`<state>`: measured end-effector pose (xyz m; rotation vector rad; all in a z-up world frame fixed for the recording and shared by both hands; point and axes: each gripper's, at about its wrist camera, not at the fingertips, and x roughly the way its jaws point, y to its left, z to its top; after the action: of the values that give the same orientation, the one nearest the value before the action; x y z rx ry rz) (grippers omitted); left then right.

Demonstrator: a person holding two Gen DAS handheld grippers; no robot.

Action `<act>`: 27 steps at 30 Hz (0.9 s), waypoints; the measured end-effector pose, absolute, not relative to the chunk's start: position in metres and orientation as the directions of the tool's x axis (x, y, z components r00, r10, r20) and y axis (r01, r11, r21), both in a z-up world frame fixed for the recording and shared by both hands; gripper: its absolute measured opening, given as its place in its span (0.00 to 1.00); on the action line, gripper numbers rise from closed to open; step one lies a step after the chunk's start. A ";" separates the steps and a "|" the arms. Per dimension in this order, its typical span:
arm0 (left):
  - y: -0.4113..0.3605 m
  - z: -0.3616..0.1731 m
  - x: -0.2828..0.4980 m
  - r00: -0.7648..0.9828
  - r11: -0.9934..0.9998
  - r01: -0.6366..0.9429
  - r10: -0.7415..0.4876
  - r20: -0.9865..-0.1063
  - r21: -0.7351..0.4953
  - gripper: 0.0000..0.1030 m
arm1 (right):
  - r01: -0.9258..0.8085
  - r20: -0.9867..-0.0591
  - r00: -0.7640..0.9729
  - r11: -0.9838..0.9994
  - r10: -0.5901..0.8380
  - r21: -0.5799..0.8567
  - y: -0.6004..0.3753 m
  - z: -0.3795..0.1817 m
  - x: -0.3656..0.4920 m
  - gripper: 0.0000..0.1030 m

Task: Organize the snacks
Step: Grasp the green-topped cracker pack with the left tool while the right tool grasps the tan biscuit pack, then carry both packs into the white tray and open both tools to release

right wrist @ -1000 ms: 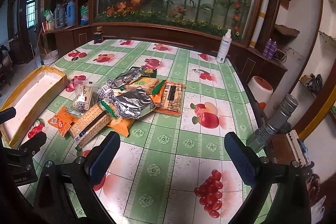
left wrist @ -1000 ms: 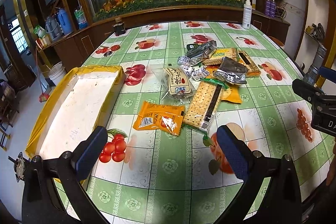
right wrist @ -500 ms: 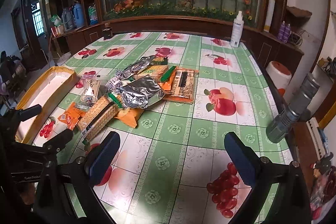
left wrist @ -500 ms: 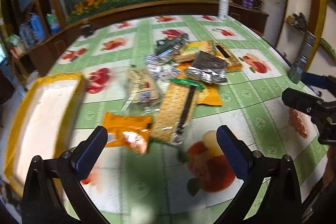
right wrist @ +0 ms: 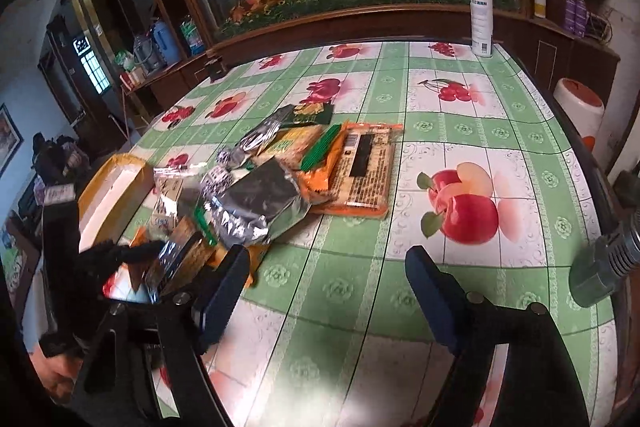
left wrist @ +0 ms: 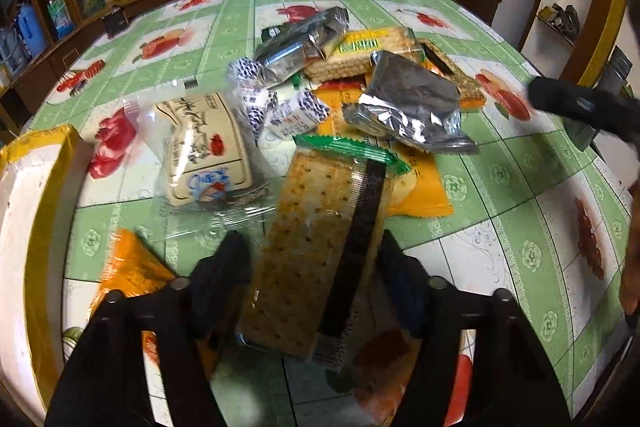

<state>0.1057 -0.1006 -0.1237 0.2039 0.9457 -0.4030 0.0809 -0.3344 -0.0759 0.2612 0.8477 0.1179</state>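
Observation:
A heap of snack packets lies on the fruit-print tablecloth (left wrist: 500, 211). My left gripper (left wrist: 314, 267) is low over a long clear-wrapped cracker pack with a green end (left wrist: 316, 251); its fingers stand on either side of the pack, partly closed, and I cannot tell whether they touch it. Beside the pack lie a cream biscuit packet (left wrist: 204, 151), an orange packet (left wrist: 132, 267) and a silver foil bag (left wrist: 412, 107). My right gripper (right wrist: 328, 287) is open and empty over bare cloth, right of the heap. The foil bag (right wrist: 260, 199) and an orange-edged cracker pack (right wrist: 360, 167) show there.
A yellow-rimmed white tray (left wrist: 28, 195) stands at the table's left edge and also shows in the right wrist view (right wrist: 116, 183). A white spray bottle (right wrist: 480, 15) stands at the far edge. A grey cylinder (right wrist: 604, 259) is off the right edge.
My left gripper has moved forward and down onto the cracker pack and its fingers have narrowed around it. My right gripper has shifted closer to the table.

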 end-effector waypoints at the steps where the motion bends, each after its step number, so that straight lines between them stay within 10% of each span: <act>1: -0.100 -0.124 0.106 0.524 0.907 0.420 -0.244 -0.816 -0.002 0.44 | 0.029 -0.733 0.654 0.962 0.188 0.273 -0.338 -0.079 0.092 0.71; 27: -0.077 -0.119 0.111 0.475 0.909 0.400 -0.311 -0.823 -0.112 0.43 | 0.072 -0.822 0.563 0.986 0.086 0.152 -0.321 -0.121 0.182 0.72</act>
<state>0.1108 -0.0767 -0.1193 0.1006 0.9842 -0.4354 0.1817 -0.3211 -0.1210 0.1761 0.9743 0.0081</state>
